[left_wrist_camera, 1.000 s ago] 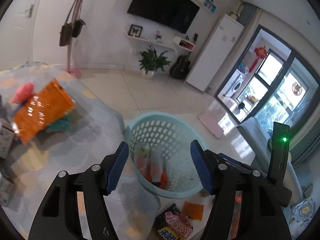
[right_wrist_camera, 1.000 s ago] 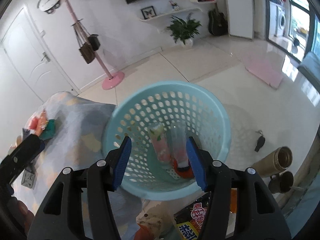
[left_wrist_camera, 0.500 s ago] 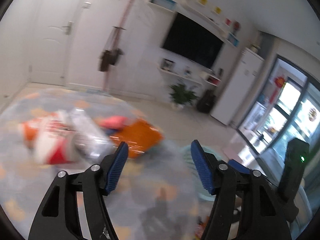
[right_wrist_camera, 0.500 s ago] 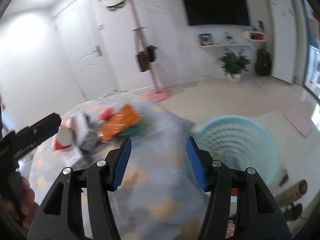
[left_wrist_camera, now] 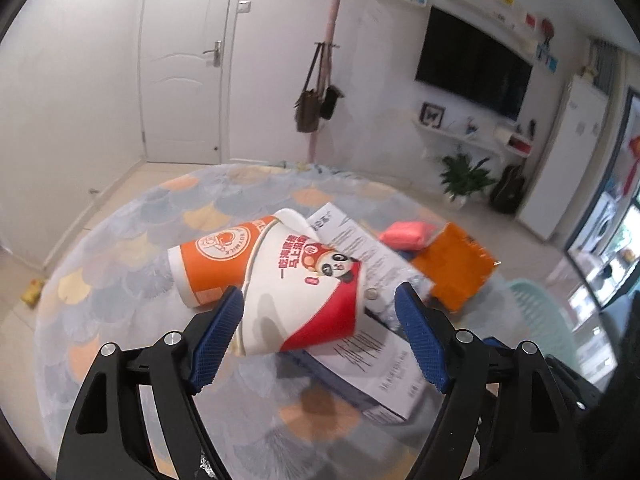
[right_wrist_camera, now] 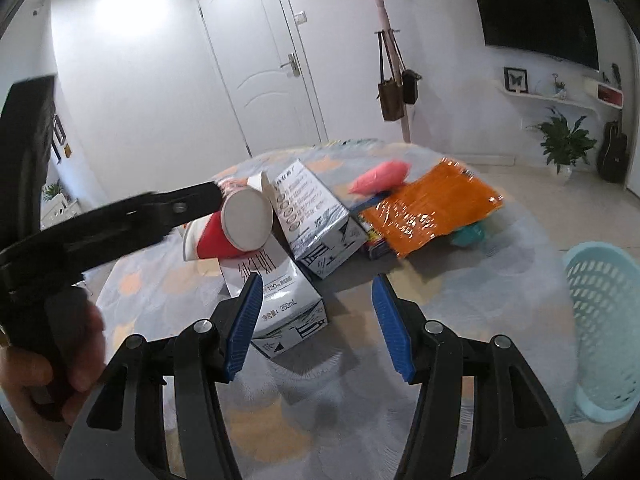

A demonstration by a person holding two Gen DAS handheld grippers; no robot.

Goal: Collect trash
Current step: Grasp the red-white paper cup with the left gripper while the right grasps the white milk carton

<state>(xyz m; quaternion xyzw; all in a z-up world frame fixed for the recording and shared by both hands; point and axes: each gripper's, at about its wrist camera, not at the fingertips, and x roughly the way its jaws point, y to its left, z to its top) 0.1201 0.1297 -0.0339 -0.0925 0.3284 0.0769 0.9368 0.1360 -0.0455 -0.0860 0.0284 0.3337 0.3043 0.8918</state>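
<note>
Biggest thing ahead of our right gripper [right_wrist_camera: 318,322] is the milk carton [right_wrist_camera: 280,300] lying just past its left finger: light, stiff cardboard, so we'd pinch across the flat sides; those jaws sit open and empty. Our left gripper [left_wrist_camera: 320,340], jaws just opened wider, frames the tipped paper cup [left_wrist_camera: 304,284] without pressing it. It's flimsy and crushable, so squeeze mid-body gently.

blue basket [right_wrist_camera: 608,320] cut by right edge; carton [left_wrist_camera: 384,364] partly behind red-white cup [left_wrist_camera: 308,292]

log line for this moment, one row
left gripper: open, jaws just widening around paper cup | right gripper: open, empty | basket: beside table
</note>
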